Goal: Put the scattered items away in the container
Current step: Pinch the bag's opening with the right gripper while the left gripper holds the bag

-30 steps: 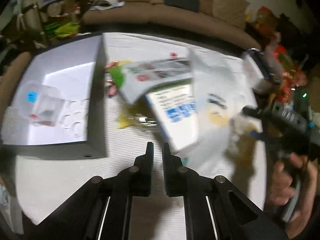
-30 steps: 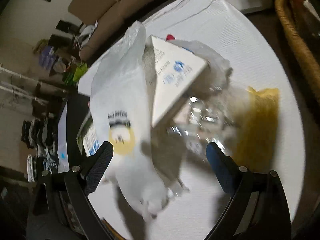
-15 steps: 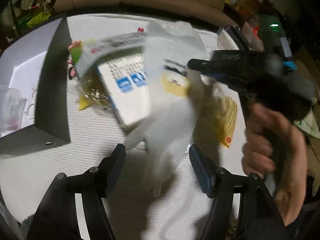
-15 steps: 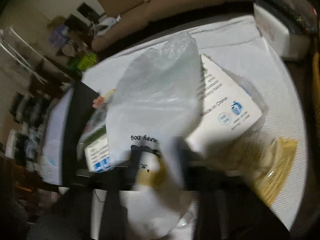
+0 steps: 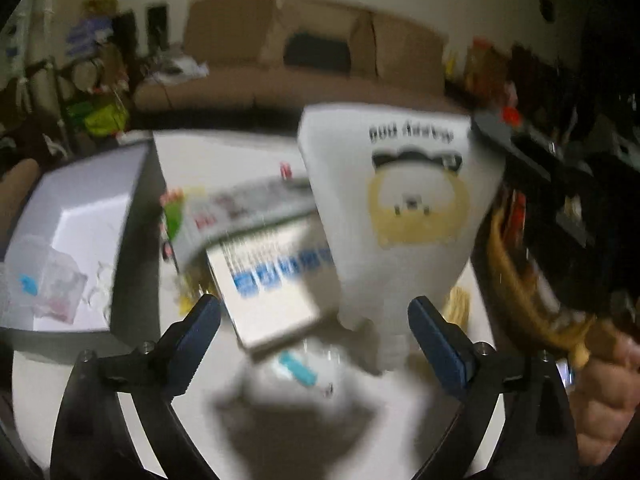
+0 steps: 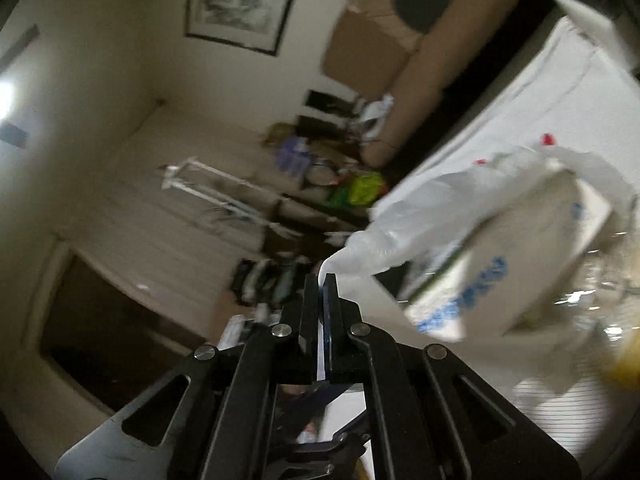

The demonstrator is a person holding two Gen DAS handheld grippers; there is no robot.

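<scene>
My right gripper [image 6: 321,280] is shut on a corner of a white plastic bag [image 6: 404,232] with a yellow dog print, which hangs lifted above the table in the left wrist view [image 5: 404,216]. My left gripper [image 5: 314,316] is open and empty, low over the table in front of the bag. Under the bag lie a white box with blue print [image 5: 276,292], a long flat packet [image 5: 244,212] and a small clear packet with a teal tab [image 5: 298,368]. The open grey container [image 5: 92,216] stands at the left and holds clear plastic items.
A yellow packet [image 5: 460,304] lies right of the bag. A brown sofa [image 5: 312,60] runs behind the white table [image 5: 200,152]. Cluttered shelves stand at the far left. The hand holding the right gripper [image 5: 608,384] is at the right edge.
My right gripper closed on the bag and lifted it up off the pile. My left gripper opened wide and tilted up toward the sofa.
</scene>
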